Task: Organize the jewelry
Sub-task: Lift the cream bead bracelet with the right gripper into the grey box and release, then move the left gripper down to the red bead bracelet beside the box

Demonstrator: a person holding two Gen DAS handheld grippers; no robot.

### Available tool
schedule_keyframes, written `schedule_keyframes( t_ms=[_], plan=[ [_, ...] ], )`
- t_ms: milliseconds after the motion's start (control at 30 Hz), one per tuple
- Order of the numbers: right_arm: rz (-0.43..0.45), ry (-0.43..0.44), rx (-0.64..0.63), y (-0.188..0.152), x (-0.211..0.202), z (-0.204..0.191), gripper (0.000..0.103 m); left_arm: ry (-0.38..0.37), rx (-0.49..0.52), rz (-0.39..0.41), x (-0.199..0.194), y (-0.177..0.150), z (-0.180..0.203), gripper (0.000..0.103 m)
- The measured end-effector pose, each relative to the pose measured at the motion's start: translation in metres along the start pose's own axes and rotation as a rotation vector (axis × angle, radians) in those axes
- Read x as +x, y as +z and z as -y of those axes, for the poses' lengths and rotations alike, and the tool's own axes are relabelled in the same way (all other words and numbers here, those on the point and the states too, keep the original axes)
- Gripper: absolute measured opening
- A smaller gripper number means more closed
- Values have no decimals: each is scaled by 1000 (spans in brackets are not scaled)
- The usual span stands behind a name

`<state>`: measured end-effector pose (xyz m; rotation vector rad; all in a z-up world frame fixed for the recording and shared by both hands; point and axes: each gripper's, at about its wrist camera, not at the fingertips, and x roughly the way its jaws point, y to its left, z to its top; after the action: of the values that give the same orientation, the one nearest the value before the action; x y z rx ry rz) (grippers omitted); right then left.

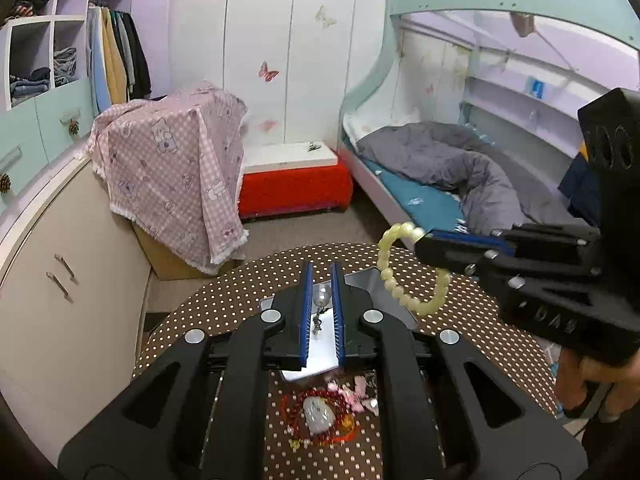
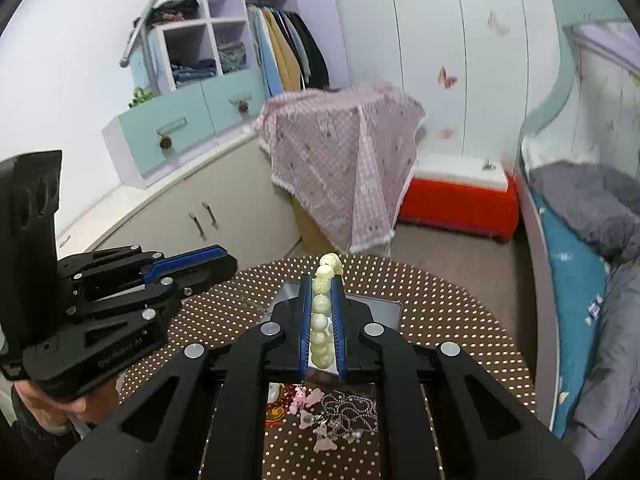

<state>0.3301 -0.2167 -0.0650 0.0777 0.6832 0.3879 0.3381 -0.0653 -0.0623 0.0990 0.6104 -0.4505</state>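
Note:
My left gripper (image 1: 321, 276) is shut on a pearl earring (image 1: 322, 295) whose small chain hangs down, above a grey tray (image 1: 376, 284) on the dotted brown table (image 1: 240, 292). My right gripper (image 2: 321, 280) is shut on a pale yellow bead bracelet (image 2: 322, 300); in the left wrist view the bracelet (image 1: 400, 276) hangs as a loop from the right gripper (image 1: 424, 246) over the tray's right side. A red bead necklace with a pale stone pendant (image 1: 318, 416) and pink charms (image 1: 356, 392) lie on the table below my left gripper. The left gripper (image 2: 224, 260) shows at left in the right wrist view.
A silver chain and pink charms (image 2: 340, 412) lie on the table near me. Beyond the table stand a box under a pink checked cloth (image 1: 176, 168), a red stool (image 1: 296, 188), cream cabinets (image 1: 72, 280) at left and a bunk bed (image 1: 460, 176) at right.

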Motion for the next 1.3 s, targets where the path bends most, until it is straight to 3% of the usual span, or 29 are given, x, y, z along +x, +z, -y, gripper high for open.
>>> schedule_keyframes(
  t_ms=[33, 67, 100, 133, 167, 200, 300, 733, 1300],
  plan=[
    [-14, -1, 12, -1, 9, 5, 10, 8, -10, -13, 6, 2, -2, 30],
    [-22, -5, 18, 0, 13, 7, 11, 20, -24, -14, 8, 3, -5, 79],
    [-27, -13, 29, -1, 16, 10, 15, 50, -41, 25, 6, 3, -8, 96],
    [-28, -15, 53, -2, 19, 16, 19, 75, -46, 62, 2, 4, -10, 97],
    [-25, -14, 73, -3, 20, 19, 33, 107, -47, 65, 2, 4, -13, 97],
    [-17, -21, 86, -4, 18, 22, 62, 131, -56, 43, 5, 4, -16, 97],
    [26, -69, 100, -8, 6, 26, 94, 140, -100, 46, -5, 1, -26, 97],
    [146, -125, 116, -41, -69, 10, 95, 272, -149, 167, -89, -38, -34, 97],
    [230, -160, 52, -89, -122, -46, 95, 302, -147, 262, -155, -92, -12, 97]
  ],
)
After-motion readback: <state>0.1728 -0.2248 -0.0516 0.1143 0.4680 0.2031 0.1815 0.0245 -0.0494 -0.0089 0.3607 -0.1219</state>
